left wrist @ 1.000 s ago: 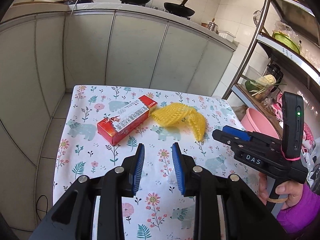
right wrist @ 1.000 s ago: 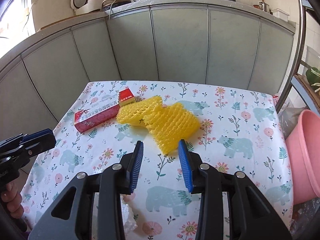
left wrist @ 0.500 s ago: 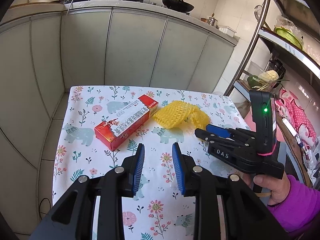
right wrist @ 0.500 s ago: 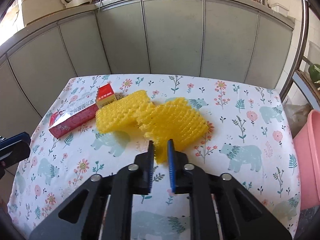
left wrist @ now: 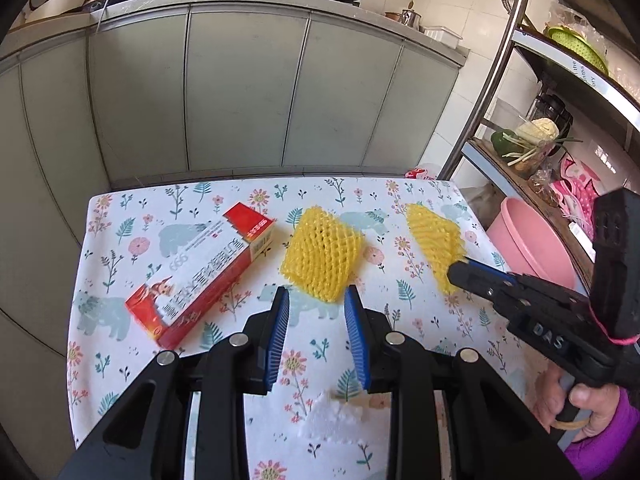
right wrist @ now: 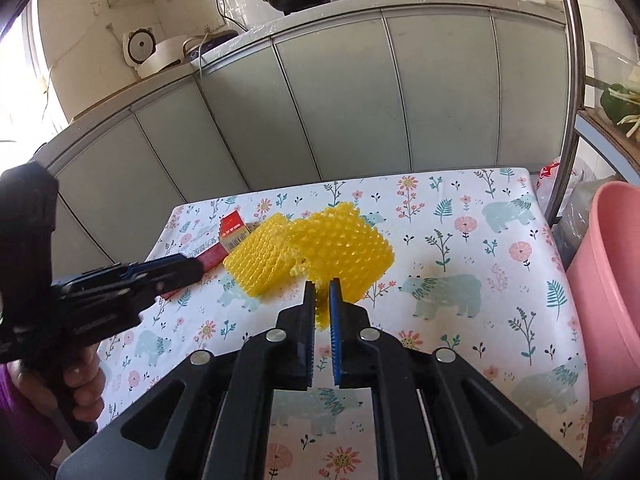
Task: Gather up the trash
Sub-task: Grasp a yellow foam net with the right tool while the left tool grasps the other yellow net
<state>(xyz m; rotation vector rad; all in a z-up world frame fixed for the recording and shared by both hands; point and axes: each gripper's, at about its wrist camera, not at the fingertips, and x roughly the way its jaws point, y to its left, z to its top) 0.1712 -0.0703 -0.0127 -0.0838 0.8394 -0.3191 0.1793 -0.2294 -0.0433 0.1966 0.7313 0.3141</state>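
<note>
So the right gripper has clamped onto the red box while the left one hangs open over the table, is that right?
Not quite. In the right wrist view the right gripper has just closed on a yellow foam net, not the red box. The left gripper does hang open over the table.

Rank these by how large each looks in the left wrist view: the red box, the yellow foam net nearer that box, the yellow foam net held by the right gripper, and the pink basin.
1. red box
2. nearer yellow foam net
3. pink basin and held yellow foam net: unsure, since the basin is partly hidden behind the right gripper and farther away.
</note>
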